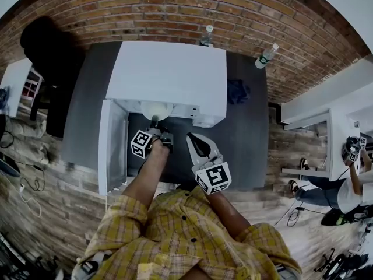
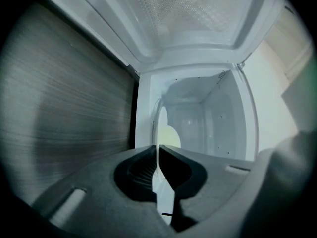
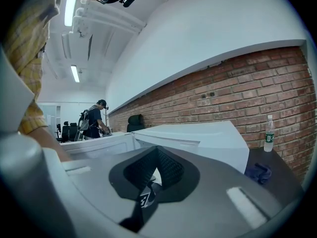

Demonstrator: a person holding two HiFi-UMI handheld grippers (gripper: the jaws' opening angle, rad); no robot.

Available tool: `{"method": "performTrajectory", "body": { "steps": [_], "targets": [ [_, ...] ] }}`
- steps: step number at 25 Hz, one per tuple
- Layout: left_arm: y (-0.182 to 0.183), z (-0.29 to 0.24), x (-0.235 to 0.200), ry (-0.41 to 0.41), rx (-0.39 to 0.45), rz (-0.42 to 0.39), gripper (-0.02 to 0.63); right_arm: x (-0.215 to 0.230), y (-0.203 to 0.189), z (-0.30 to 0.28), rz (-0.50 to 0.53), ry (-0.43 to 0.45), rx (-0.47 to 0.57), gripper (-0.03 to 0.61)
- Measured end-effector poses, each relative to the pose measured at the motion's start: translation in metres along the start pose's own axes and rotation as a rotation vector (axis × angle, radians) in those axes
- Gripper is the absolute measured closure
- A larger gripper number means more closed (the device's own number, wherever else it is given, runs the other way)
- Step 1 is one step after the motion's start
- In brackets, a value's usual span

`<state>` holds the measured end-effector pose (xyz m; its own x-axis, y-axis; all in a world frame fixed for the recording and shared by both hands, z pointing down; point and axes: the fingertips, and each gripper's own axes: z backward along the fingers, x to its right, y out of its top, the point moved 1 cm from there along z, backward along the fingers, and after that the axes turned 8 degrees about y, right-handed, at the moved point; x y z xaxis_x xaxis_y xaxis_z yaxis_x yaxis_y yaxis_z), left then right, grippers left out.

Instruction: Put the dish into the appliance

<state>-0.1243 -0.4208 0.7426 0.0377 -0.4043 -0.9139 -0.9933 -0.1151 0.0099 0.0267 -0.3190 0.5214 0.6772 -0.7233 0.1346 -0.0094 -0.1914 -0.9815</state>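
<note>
One dish [image 2: 162, 129], seemingly at appliance [image 2: 213, 118] mouth

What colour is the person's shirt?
The checked long-sleeved shirt is yellow with darker lines; head view shows it best.

A boxy white microwave appliance [image 1: 169, 77] sits on a dark grey table [image 1: 250, 144] at the centre of the frame, its white door [image 1: 112, 144] swung open toward the left. At its mouth, the left gripper [image 1: 154, 122] meets a round white dish [image 1: 156, 109]. The right gripper [image 1: 193, 139] hovers just right of it, over the table. A yellow plaid shirt [image 1: 186, 238] fills the bottom. Along the red brick wall [image 1: 175, 10] at the top stand two clear plastic bottles [image 1: 206, 35] [image 1: 266, 56], with a crumpled blue cloth [image 1: 238, 91] near them.
</note>
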Motion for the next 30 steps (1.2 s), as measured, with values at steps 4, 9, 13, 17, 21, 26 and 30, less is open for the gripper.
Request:
{"method": "performTrajectory", "body": {
  "steps": [4,9,13,17,21,26,30],
  "targets": [
    [0.001,-0.006,0.004,0.026,-0.011,-0.035,0.600,0.001,0.000,-0.002,-0.006,0.009,0.000,0.574],
    [-0.001,-0.010,0.003,0.071,-0.015,-0.053,0.577,0.002,0.001,-0.003,-0.013,0.012,0.003,0.574],
    [-0.004,-0.012,-0.004,0.102,-0.022,-0.038,0.502,0.003,0.001,-0.002,-0.014,0.009,0.002,0.574],
    [-0.007,-0.015,-0.006,0.118,-0.036,-0.028,0.477,0.006,-0.001,-0.001,-0.021,0.001,0.003,0.574],
    [-0.007,-0.021,-0.009,0.142,-0.053,-0.023,0.445,0.008,-0.001,-0.001,-0.025,-0.002,0.004,0.574],
    [-0.005,-0.024,-0.010,0.159,-0.081,-0.044,0.433,0.009,0.000,-0.001,-0.028,-0.004,0.003,0.574],
    [-0.006,-0.022,-0.010,0.157,-0.091,-0.042,0.434,0.008,0.000,-0.002,-0.027,-0.009,0.006,0.574]
  ]
}}
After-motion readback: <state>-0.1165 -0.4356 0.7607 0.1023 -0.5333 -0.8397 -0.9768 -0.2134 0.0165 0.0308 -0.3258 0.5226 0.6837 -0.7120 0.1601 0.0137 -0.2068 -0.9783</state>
